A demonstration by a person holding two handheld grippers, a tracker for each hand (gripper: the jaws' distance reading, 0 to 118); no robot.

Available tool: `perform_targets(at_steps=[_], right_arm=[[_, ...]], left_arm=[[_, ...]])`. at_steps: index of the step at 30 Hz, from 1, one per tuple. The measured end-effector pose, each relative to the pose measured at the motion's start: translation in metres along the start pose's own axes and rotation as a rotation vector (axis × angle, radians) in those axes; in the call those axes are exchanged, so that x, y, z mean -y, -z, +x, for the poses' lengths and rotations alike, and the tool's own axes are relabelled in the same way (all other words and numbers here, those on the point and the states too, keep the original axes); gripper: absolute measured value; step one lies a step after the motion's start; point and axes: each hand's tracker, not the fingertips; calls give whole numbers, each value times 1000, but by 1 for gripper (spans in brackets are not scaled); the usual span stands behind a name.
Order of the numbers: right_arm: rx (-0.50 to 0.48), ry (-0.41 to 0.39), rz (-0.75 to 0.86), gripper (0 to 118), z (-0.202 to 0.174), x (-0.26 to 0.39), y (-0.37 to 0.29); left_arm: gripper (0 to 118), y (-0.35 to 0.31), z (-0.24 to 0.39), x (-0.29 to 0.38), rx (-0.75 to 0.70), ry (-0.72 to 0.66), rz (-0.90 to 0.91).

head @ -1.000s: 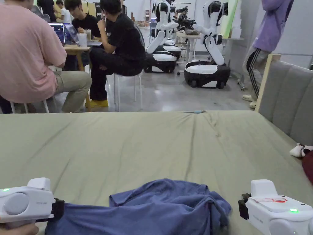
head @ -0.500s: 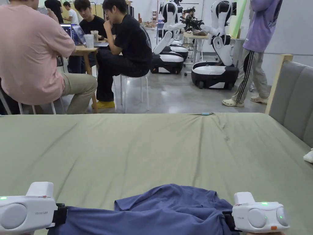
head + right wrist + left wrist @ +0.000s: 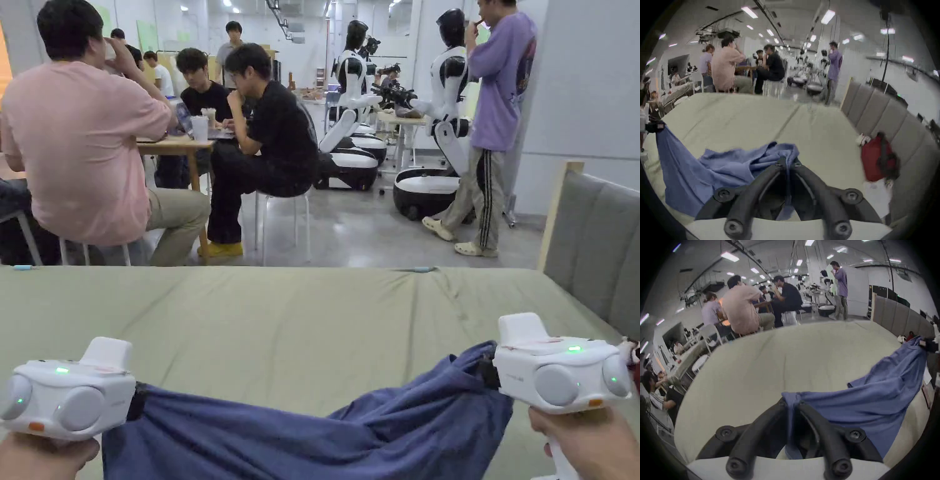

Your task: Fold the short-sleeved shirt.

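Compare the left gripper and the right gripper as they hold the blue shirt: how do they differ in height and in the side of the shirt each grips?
In the head view the right gripper sits higher than the left gripper, so the blue shirt slopes up toward it. The left gripper pinches the shirt's left end; the right gripper pinches its right end. Both are shut on cloth, with the shirt hanging between them over the green bed.
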Motion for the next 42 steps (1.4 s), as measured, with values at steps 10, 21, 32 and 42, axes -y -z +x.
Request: perform_targets(at_steps=[10, 21, 32, 42], right_arm=[[196, -110, 263, 4, 2, -124, -67], [277, -73, 357, 4, 13, -217, -82], [246, 16, 149, 4, 18, -123, 29], [178, 7, 72, 4, 40, -29, 32]], left_arm=[[3, -69, -63, -121, -224, -10, 274], [3, -88, -81, -231, -268, -35, 400], [3, 11, -41, -166, -205, 11, 230], [3, -26, -32, -64, -46, 12, 204]])
